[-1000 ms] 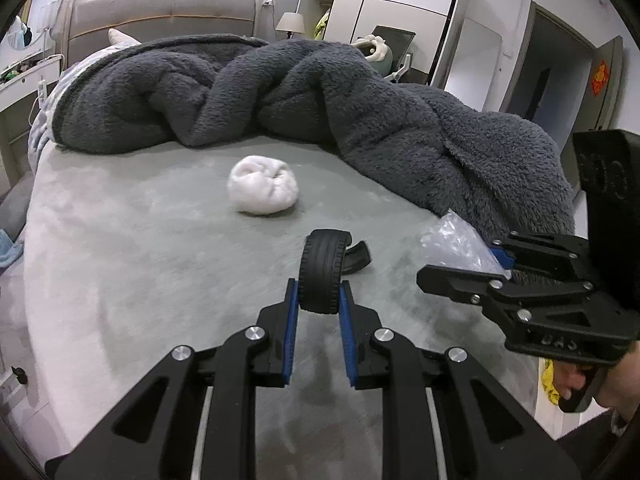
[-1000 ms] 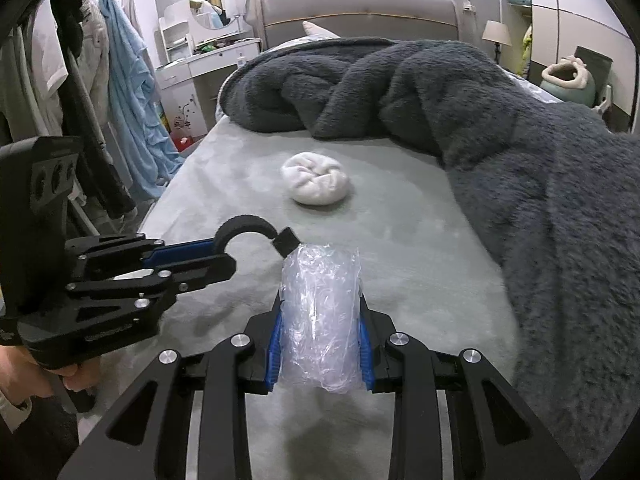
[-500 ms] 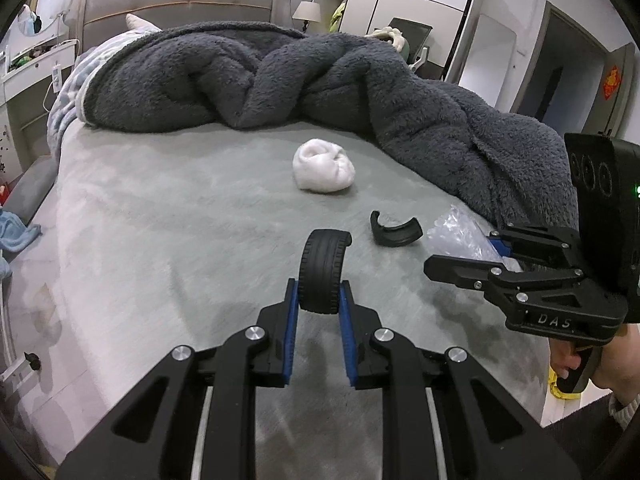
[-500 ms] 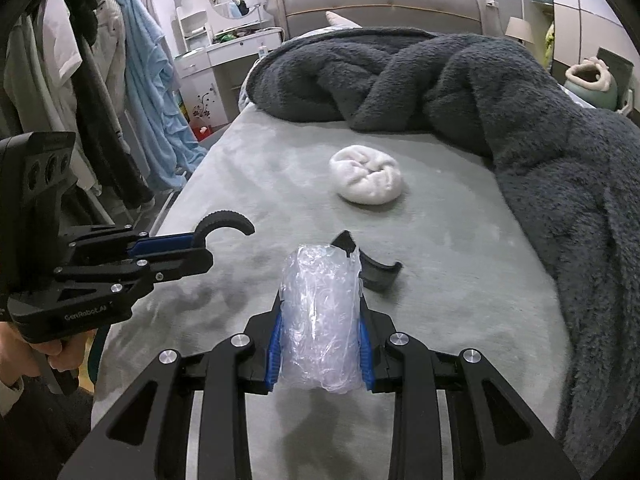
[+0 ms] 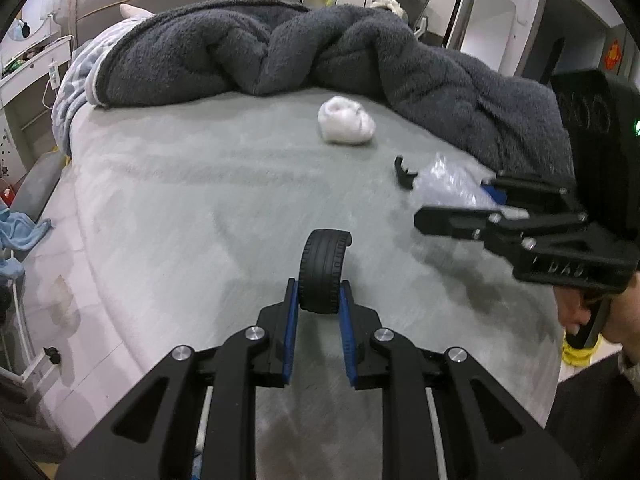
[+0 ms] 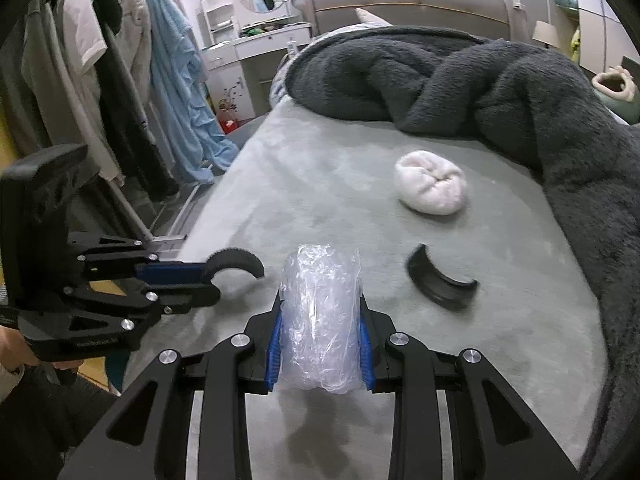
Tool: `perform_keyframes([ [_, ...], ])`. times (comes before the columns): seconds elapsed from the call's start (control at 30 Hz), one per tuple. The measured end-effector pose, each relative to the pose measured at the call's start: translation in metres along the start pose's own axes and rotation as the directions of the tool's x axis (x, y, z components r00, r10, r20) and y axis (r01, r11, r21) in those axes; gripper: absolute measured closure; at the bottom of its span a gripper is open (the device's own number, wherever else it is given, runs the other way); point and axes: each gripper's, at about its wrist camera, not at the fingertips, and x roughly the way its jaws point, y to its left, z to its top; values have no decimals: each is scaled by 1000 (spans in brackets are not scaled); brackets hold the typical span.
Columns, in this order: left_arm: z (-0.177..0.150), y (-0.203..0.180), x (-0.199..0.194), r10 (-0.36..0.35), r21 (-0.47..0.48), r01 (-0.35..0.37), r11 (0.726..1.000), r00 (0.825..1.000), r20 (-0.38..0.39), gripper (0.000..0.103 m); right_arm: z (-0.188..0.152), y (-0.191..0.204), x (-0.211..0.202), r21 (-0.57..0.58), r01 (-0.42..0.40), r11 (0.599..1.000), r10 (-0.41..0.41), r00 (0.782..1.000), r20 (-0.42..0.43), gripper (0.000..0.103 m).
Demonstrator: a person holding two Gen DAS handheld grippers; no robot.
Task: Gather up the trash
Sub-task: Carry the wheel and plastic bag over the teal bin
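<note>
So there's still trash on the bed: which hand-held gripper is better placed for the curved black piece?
Right, probably: the curved black piece lies nearer it, though both grippers are full.

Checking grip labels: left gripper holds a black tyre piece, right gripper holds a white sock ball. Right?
Not quite. The right gripper holds crumpled clear plastic; the right wrist view shows the white sock ball lying on the bed. The left gripper does hold the black tyre piece.

Right gripper, lower centre, clamps a crumpled clear plastic wrap between its blue pads. At left, the left gripper pinches a curved black tyre piece. A second curved black fragment and white wad lie on the grey bed, dark blanket upper right
</note>
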Motion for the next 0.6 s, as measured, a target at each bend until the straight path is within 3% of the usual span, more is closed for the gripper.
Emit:
perform_keyframes([
  [0.37, -24, 15, -25, 17, 16, -16, 1000, 998, -56, 82, 10, 42, -1, -68, -104, 992, 102, 994, -27, 72],
  [0.6, -40, 29, -50, 40, -5, -41, 999, 997, -72, 82, 11, 65, 9, -103, -130, 986, 124, 990, -62, 72],
])
